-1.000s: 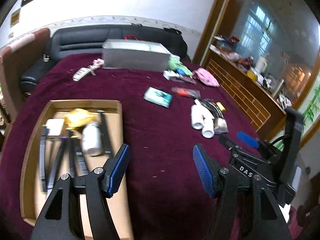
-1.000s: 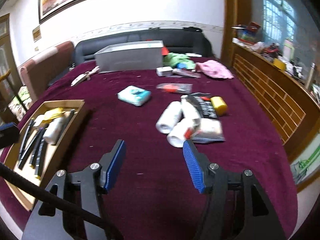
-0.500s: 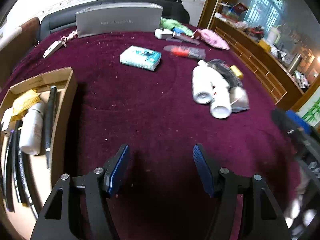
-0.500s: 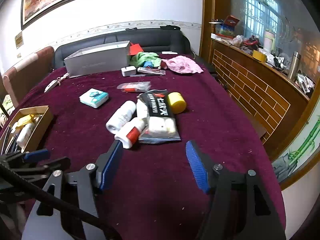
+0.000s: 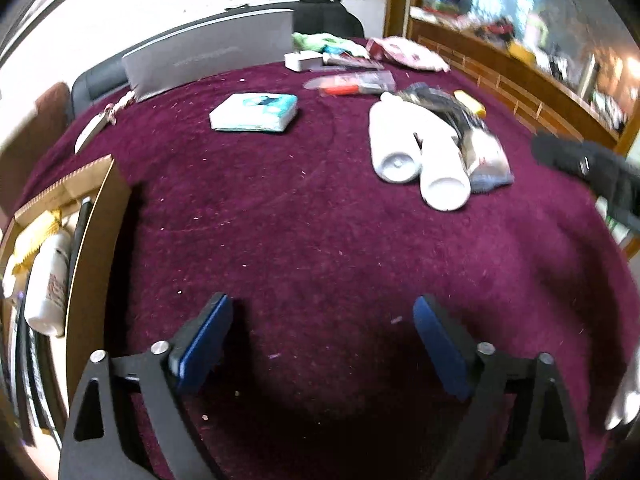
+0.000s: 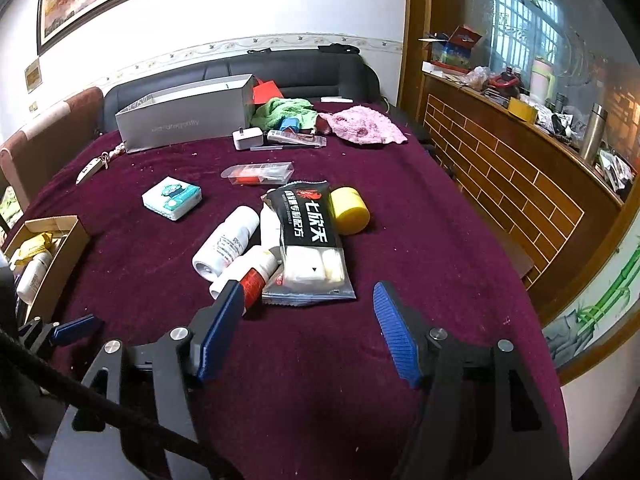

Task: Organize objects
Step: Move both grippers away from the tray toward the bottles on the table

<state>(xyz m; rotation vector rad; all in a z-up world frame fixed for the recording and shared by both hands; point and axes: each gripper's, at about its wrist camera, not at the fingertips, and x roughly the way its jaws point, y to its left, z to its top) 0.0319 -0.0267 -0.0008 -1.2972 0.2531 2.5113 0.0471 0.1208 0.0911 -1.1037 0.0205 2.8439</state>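
Two white bottles [image 6: 226, 242] lie beside a black snack packet [image 6: 310, 236] and a yellow tub [image 6: 348, 210] on the maroon tablecloth [image 6: 420, 220]. A teal tissue pack [image 6: 172, 197] lies further left. My right gripper [image 6: 308, 320] is open and empty, just short of the packet and the red-labelled bottle. My left gripper [image 5: 322, 340] is open and empty over bare cloth; the bottles [image 5: 416, 160] lie ahead to its right, the tissue pack [image 5: 256, 112] ahead. A cardboard box [image 5: 86, 232] at its left holds a white bottle, pens and a yellow packet.
A grey box [image 6: 186, 118], a white charger [image 6: 248, 138], green and pink cloths [image 6: 360, 124] and a clear case with a red item [image 6: 258, 174] lie at the far side. A brick-fronted counter [image 6: 520, 184] runs along the right. A black sofa stands behind.
My left gripper has moved forward and right, away from the cardboard box, closer to the bottles. My right gripper has moved right and now faces the packet. Both stayed open.
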